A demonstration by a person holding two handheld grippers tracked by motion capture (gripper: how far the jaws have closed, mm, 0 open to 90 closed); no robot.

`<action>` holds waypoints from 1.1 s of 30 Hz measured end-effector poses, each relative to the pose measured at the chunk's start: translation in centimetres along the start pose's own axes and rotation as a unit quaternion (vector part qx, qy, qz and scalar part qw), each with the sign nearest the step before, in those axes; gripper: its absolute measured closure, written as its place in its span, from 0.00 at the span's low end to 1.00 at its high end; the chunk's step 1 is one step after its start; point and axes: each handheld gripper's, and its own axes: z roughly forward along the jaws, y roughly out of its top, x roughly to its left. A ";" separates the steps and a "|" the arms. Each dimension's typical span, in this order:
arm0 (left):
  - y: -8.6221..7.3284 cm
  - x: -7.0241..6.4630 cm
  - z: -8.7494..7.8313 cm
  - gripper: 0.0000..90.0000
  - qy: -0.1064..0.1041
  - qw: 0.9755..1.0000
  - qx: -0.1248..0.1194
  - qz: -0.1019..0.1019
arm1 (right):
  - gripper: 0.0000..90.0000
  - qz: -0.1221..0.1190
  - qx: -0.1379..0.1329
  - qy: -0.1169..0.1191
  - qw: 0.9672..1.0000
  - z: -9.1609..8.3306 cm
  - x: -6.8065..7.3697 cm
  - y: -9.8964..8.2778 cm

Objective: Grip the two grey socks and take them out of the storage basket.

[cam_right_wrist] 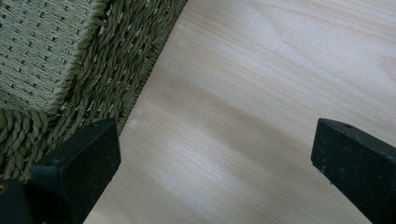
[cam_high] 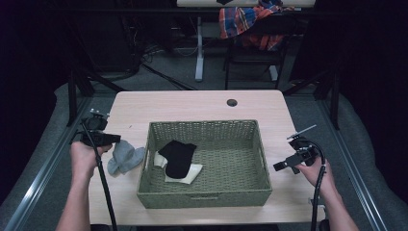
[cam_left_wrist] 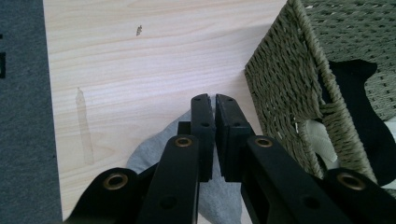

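Note:
A grey sock (cam_high: pixel 125 156) lies crumpled on the wooden table just left of a woven green basket (cam_high: pixel 202 124). My left gripper (cam_high: pixel 117 138) is low over the sock's far end. In the left gripper view its jaws (cam_left_wrist: pixel 214 100) stand shut with a hairline gap, with the grey sock (cam_left_wrist: pixel 154 144) beneath them and the basket wall (cam_left_wrist: pixel 285 84) to the right. Inside the basket a black sock (cam_high: pixel 178 156) lies over a cream sock (cam_high: pixel 190 173). My right gripper (cam_high: pixel 278 167) is open over bare table right of the basket (cam_right_wrist: pixel 116 51), its jaws (cam_right_wrist: pixel 217 128) wide apart with nothing between them.
A round cable hole (cam_high: pixel 232 102) sits near the table's far edge. Behind the table stands a chair draped with a plaid cloth (cam_high: pixel 250 21). Grey floor borders the table's left edge (cam_left_wrist: pixel 28 116).

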 end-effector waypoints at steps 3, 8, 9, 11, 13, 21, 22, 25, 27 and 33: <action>-0.1 0.0 0.5 0.97 0.001 1.000 0.004 0.001 | 0.01 0.000 0.000 0.000 1.000 0.0 0.0 0.0; -0.3 0.1 1.5 0.97 0.002 1.000 0.014 -0.003 | 0.01 0.000 0.000 0.000 1.000 0.0 0.0 0.0; -0.3 0.2 1.7 0.97 0.000 1.000 0.018 -0.005 | 0.01 0.000 0.000 0.000 1.000 0.0 0.0 0.0; -0.4 0.2 2.1 0.97 0.001 1.000 0.022 -0.006 | 0.01 0.000 -0.001 0.000 1.000 0.0 0.0 0.0; -0.5 0.3 2.4 0.97 0.000 1.000 0.026 -0.008 | 0.01 0.000 -0.001 0.000 1.000 0.0 0.0 0.0; -1.0 0.8 3.9 0.96 -0.003 0.999 0.044 -0.016 | 0.01 0.009 -0.010 0.000 1.000 0.2 0.1 -0.1; -1.0 0.9 4.0 0.96 -0.004 0.999 0.044 -0.019 | 0.01 0.004 -0.004 0.002 1.000 0.1 0.0 0.0; -1.2 1.1 3.9 0.90 -0.010 0.999 0.046 -0.025 | 0.01 0.009 -0.009 0.000 1.000 0.2 0.1 -0.1; -1.3 1.2 3.6 0.72 -0.013 0.999 0.044 -0.029 | 0.01 0.009 -0.011 0.001 1.000 0.2 0.1 -0.1; -2.1 1.0 1.2 0.18 0.012 0.999 0.016 -0.041 | 0.01 0.006 -0.006 0.004 1.000 0.2 0.1 -0.1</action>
